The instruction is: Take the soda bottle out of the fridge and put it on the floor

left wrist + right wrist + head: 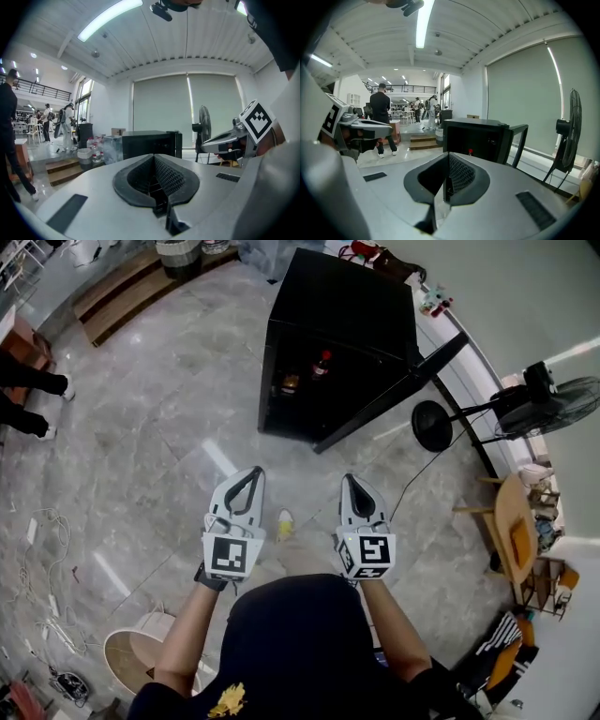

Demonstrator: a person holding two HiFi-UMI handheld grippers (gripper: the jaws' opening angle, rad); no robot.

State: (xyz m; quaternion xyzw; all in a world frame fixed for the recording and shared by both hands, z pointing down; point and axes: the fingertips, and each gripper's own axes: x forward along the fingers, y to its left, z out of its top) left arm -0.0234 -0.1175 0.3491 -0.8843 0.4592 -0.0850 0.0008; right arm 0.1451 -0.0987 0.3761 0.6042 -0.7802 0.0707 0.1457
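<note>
Legs of a bystander (30, 401) show at the far left edge, well away from the work. Next comes the left gripper (249, 476), held out over the grey floor (169, 437); its own view shows the jaws brought together with nothing between them. Ahead and between the two grippers stands the black fridge (342, 315), and the soda bottle (322, 364) with its red cap stands upright inside the open compartment, beside a smaller item too dim to name. The right gripper (353, 481) is likewise closed and empty, pointing toward the fridge but well short of it. The fridge door (398, 390) hangs open to the right, and a standing fan (553, 404) is beyond it. By my judgement, only the door is dealt with; reaching in, gripping the bottle, lifting it out and setting it down all remain.
</note>
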